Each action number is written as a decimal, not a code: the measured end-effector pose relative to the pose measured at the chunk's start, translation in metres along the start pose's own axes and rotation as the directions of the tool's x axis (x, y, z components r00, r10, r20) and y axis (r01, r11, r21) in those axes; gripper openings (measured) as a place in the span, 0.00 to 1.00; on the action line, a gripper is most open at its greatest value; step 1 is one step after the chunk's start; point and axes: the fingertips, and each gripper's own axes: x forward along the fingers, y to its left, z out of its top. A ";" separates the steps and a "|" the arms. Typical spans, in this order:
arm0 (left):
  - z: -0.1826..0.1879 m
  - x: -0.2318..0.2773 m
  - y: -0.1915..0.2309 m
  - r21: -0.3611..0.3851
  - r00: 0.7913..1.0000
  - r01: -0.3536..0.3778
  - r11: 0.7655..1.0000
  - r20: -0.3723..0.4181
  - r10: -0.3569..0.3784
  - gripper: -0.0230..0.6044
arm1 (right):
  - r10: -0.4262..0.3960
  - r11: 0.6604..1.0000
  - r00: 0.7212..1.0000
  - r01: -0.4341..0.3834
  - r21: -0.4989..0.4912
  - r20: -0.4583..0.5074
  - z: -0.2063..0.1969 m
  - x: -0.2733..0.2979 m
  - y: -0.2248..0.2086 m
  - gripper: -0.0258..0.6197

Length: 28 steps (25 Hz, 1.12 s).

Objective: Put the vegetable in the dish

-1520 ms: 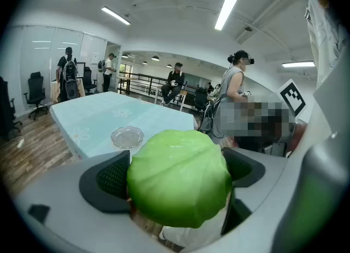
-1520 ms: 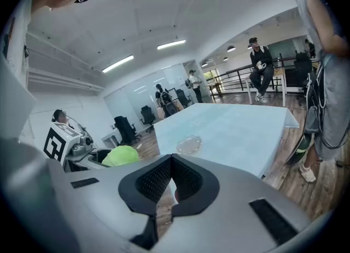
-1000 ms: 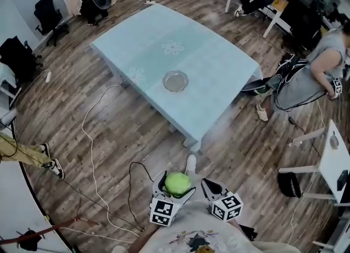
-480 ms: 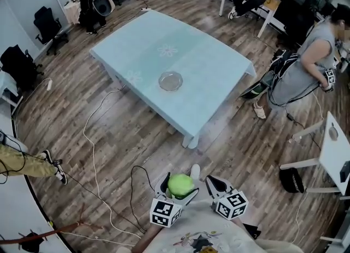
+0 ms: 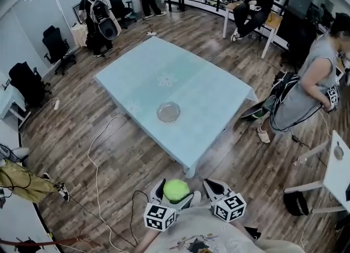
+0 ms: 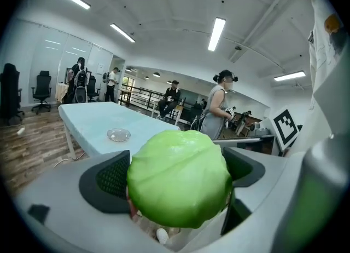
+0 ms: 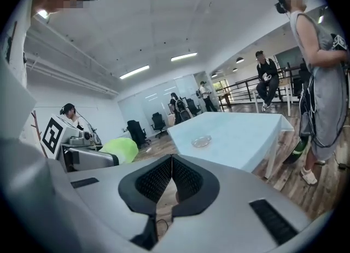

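Left gripper [image 5: 175, 193]: my jaws pinch the cabbage [image 6: 178, 178], bottom centre of head view | right gripper [image 7: 171, 182]: jaws pressed together, empty | dish [image 5: 168, 111] mid-frame on worktop [image 5: 213, 93], well apart | cabbage looks round, smooth, light: grip across widest girth.

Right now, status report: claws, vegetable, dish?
Left claw shut on round green cabbage. Right claw shut, empty. Clear glass dish on pale blue table. Loose floor cables between.
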 end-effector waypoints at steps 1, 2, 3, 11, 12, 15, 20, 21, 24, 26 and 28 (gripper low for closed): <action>0.005 0.004 0.004 -0.014 1.000 -0.010 1.000 0.009 0.010 0.90 | 0.010 1.000 1.000 -0.010 -0.005 0.001 0.003 0.004 -0.004 0.08; 0.008 0.007 0.008 -0.027 1.000 -0.021 0.999 0.016 0.021 0.90 | 0.019 1.000 1.000 -0.019 -0.008 0.000 0.005 0.008 -0.007 0.08; 0.011 0.010 0.012 -0.037 0.999 -0.034 0.999 0.022 0.035 0.90 | 0.028 1.000 1.000 -0.028 -0.012 -0.001 0.006 0.011 -0.010 0.08; 0.028 0.032 0.046 -0.137 0.996 -0.075 0.988 0.036 0.080 0.90 | 0.065 0.998 0.997 -0.065 0.003 -0.037 0.012 0.050 -0.027 0.08; 0.029 0.035 0.054 -0.141 0.996 -0.077 0.987 0.030 0.082 0.90 | 0.068 0.998 0.997 -0.068 -0.002 -0.042 0.015 0.058 -0.026 0.08; 0.033 0.046 0.079 -0.144 0.998 -0.059 0.988 0.012 0.061 0.90 | 0.060 0.998 0.997 -0.060 0.005 -0.051 0.025 0.083 -0.027 0.08; 0.056 0.070 0.128 -0.125 1.000 0.022 0.992 -0.006 -0.023 0.90 | 0.000 0.999 0.999 0.002 0.047 -0.049 0.039 0.143 -0.034 0.08; 0.062 0.072 0.141 -0.107 0.999 0.033 0.994 -0.009 -0.034 0.90 | -0.007 0.999 0.999 0.010 0.049 -0.051 0.042 0.157 -0.031 0.08; 0.078 0.075 0.184 -0.059 0.998 0.056 0.997 -0.019 -0.058 0.90 | -0.011 0.998 0.998 0.015 0.057 -0.064 0.054 0.202 -0.018 0.08; 0.087 0.074 0.216 -0.051 0.997 0.072 0.996 -0.029 -0.073 0.90 | -0.020 0.998 0.998 0.024 0.066 -0.067 0.064 0.234 -0.007 0.08; 0.098 0.070 0.248 -0.044 0.995 0.093 0.995 -0.038 -0.094 0.90 | -0.036 0.997 0.998 0.040 0.070 -0.057 0.078 0.265 0.006 0.08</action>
